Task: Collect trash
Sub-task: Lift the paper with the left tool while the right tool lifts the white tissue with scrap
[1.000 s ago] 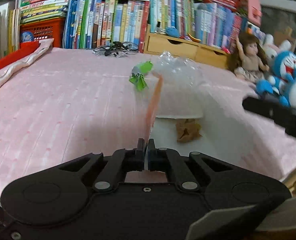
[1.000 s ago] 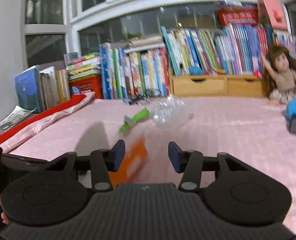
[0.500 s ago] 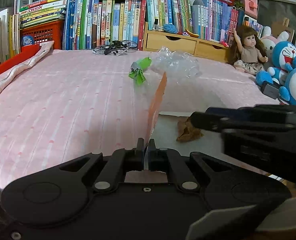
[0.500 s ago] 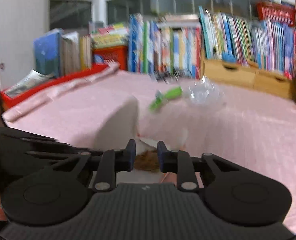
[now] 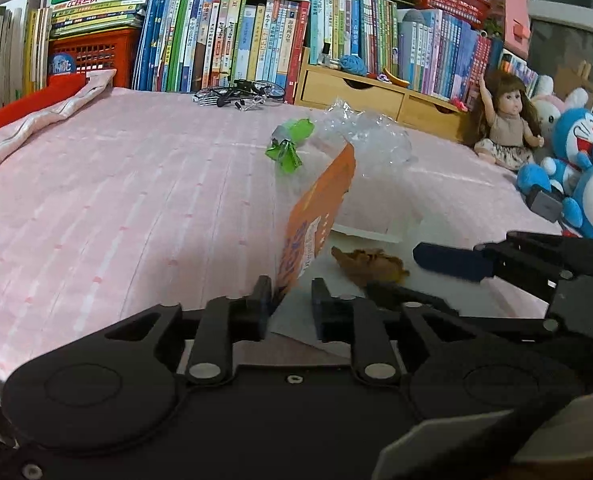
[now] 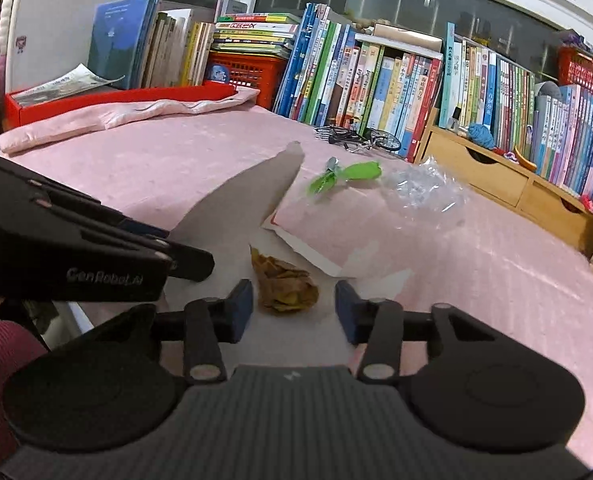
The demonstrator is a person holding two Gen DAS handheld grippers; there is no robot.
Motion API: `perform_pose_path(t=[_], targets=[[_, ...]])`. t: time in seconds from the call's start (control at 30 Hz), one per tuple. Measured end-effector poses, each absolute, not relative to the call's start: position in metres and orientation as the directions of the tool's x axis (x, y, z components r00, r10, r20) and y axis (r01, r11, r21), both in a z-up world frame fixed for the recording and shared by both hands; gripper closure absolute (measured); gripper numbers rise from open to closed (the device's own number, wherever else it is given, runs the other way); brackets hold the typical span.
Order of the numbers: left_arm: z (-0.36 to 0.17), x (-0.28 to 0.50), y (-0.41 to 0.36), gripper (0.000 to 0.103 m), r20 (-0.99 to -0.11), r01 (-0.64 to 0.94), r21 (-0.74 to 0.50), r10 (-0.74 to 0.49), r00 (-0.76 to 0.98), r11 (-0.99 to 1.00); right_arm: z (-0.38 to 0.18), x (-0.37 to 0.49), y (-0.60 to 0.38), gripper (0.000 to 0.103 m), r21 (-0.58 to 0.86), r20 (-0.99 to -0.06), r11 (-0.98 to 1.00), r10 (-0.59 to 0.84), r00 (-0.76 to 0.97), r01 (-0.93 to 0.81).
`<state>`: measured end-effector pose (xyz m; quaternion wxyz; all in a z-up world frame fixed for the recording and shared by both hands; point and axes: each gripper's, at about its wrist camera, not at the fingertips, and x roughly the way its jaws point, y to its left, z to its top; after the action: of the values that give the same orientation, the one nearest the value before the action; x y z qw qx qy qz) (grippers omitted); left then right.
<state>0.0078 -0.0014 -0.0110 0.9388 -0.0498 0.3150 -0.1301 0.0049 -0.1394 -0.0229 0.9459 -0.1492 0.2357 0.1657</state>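
On the pink bed (image 5: 116,208), near its front edge, lies an opened box whose orange flap (image 5: 320,212) stands up on edge. The left gripper (image 5: 287,304) has that flap between its fingers (image 5: 261,294) — the fingers are opening, a gap shows on the right side of the card, and the card leans against the left finger only. In the right wrist view the same flap shows its grey inner face (image 6: 248,200).

A crumpled brown wrapper (image 6: 286,284) rests on the white inner floor of the box (image 6: 316,258). The right gripper (image 6: 294,308) is over it with its blue-padded fingers (image 6: 240,308) apart, one on each side of the wrapper and not pressing it; nothing is gripped.

Farther back, toward the middle of the bed, a green wrapper (image 5: 290,142) lies just beside a crumpled clear plastic bag (image 5: 368,136). Books (image 5: 224,44) line the far edge, a wooden drawer unit (image 5: 376,96) stands among them, and a doll (image 5: 504,120) and blue plush toys (image 5: 580,160) sit at the right edge.
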Motion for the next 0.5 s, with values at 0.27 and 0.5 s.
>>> perform_pose_path(t=[0.27, 0.5], targets=[[0.006, 0.006, 0.000, 0.096, -0.531, 0.185, -0.173, -0.250, 0.810, 0.967, -0.015, 0.005, -0.161, 0.096, -0.163, -0.504, 0.922, 0.228, 0.833, -0.351], [0.034, -0.005, -0.020, 0.097, -0.460, 0.252, -0.095, -0.267, 0.847, 0.963, 0.002, -0.003, -0.160, 0.066, -0.142, -0.471, 0.908, 0.288, 0.834, -0.394]])
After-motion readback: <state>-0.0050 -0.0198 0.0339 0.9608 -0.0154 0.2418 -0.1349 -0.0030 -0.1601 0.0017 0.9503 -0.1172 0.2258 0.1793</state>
